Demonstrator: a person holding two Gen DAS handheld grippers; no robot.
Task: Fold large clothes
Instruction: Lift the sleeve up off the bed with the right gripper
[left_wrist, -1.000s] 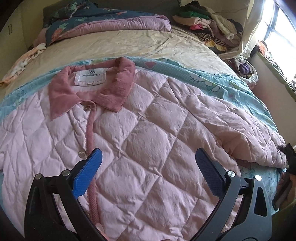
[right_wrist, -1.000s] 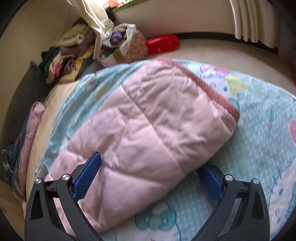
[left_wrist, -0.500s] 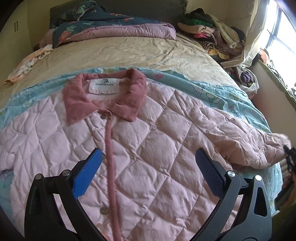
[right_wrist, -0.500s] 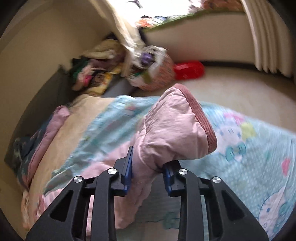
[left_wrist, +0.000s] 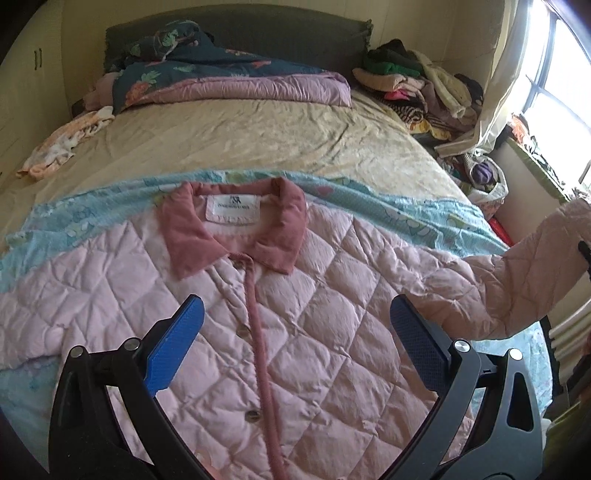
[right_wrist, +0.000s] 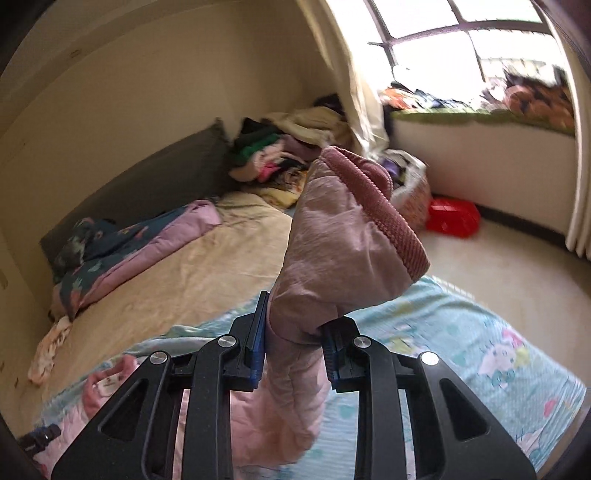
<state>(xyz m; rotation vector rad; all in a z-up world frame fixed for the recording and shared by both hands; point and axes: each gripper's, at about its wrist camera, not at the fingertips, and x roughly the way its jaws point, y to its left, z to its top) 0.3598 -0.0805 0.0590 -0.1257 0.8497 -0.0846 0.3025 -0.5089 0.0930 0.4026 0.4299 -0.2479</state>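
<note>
A pink quilted jacket (left_wrist: 295, 325) lies front up on a light blue cartoon sheet (left_wrist: 424, 214), its dusty-rose collar (left_wrist: 236, 229) toward the headboard. My left gripper (left_wrist: 293, 343) hovers open above the jacket's chest, nothing between its blue pads. In the right wrist view my right gripper (right_wrist: 293, 339) is shut on the jacket's sleeve (right_wrist: 332, 254) just behind the ribbed cuff (right_wrist: 380, 206), and the sleeve stands lifted off the bed. The raised sleeve (left_wrist: 535, 266) also shows at the right edge of the left wrist view.
A beige sheet (left_wrist: 240, 144) covers the far half of the bed. A folded purple and dark floral quilt (left_wrist: 229, 85) lies by the headboard. Piled clothes (left_wrist: 417, 88) fill the far right corner. A small garment (left_wrist: 62, 147) lies at left. A red box (right_wrist: 452, 218) sits on the floor.
My right gripper went from open around the sleeve end to shut on it, then lifted it off the bed. The left gripper rose and drew back, showing more of the bed.
</note>
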